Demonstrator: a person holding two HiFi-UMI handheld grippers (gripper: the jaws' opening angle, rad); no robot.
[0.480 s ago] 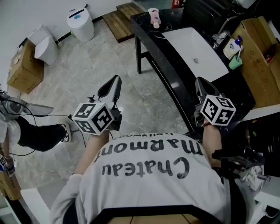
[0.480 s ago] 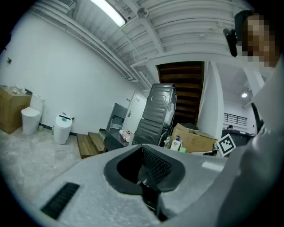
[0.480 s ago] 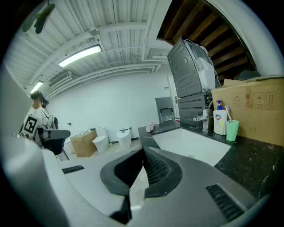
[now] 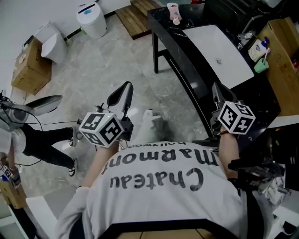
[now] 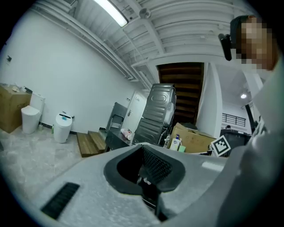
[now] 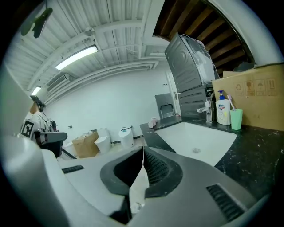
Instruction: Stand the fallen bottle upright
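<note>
My shoe [image 4: 152, 121] now shows on the floor between the claws, where a moment ago there was only bare floor, and the black surface [image 4: 183, 59] has shifted in the head view. I judge that I am stepping along it, with no work begun. The left claw [image 4: 124, 88] and right claw [image 4: 216, 89] are both closed on nothing. The pink bottle [image 4: 174, 12] seems to lie on its side at the surface's far end, beyond the sink [image 4: 219, 49], well apart from both claws.

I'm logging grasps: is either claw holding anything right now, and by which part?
Nothing is held: the left claw and right claw are both shut, empty; the pink bottle lies apart.
</note>
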